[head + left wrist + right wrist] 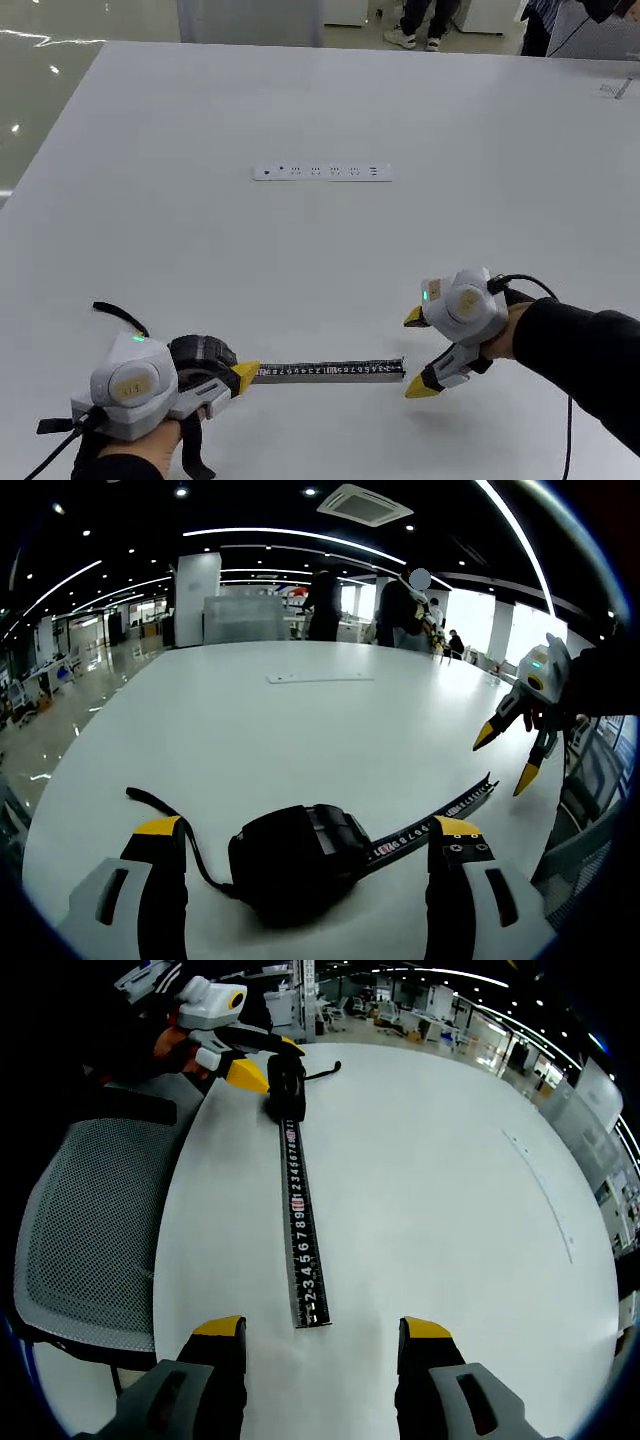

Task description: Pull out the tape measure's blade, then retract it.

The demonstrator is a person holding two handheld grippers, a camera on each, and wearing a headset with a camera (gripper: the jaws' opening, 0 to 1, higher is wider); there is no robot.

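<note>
Two grippers hang low over the white tabletop (330,260). The left gripper (308,830) has its fingers wide apart, and the black tape measure (295,865) lies on the tabletop between them with a gap on each side; its strap (160,805) trails off to one side. The blade (330,371) lies drawn out flat along the tabletop toward the right gripper (322,1327), whose fingers are also apart. The blade's end lies just ahead of them, between the tips, not gripped. A mesh chair (85,1240) stands at the tabletop's edge in the right gripper view. Farther off lies a white power strip (322,172), and people (420,25) stand beyond the far edge
</note>
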